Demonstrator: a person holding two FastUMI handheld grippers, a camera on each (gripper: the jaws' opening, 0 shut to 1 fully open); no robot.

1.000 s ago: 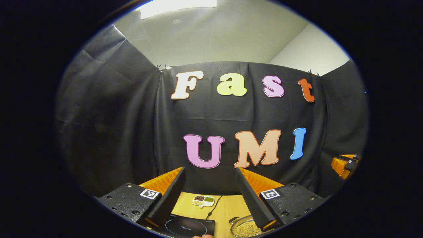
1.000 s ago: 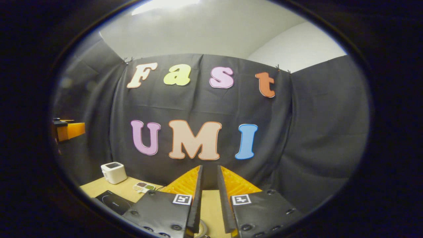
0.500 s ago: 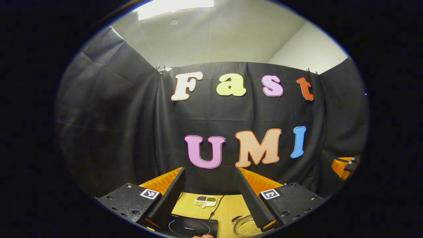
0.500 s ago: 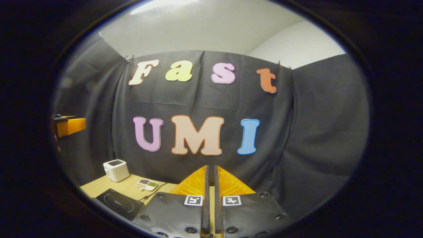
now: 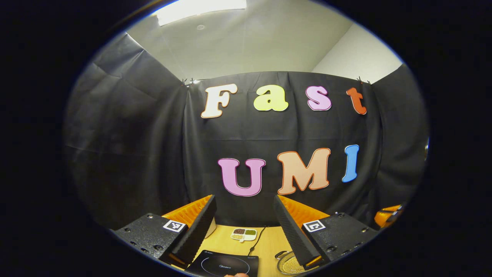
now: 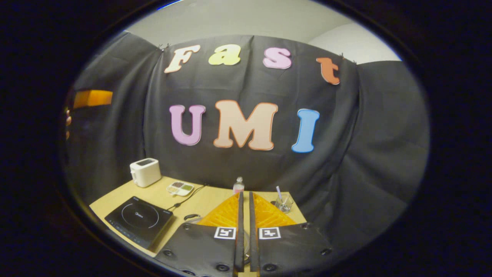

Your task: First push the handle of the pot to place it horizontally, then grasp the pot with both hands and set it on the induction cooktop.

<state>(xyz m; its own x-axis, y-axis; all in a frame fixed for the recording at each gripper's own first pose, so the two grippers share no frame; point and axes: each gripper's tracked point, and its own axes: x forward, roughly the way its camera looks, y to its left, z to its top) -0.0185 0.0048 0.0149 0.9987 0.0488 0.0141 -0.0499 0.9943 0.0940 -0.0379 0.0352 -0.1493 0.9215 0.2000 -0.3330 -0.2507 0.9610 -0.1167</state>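
Two grippers are hanging above the light wooden table (image 6: 115, 196); we are holding the left gripper (image 5: 244, 215) with its fingers spread wide, the right gripper (image 6: 244, 215) with its fingers nearly touching, gripping nothing; the round metal pot (image 5: 289, 264) is sitting just right of the flat black induction cooktop (image 5: 225, 264), not on it.
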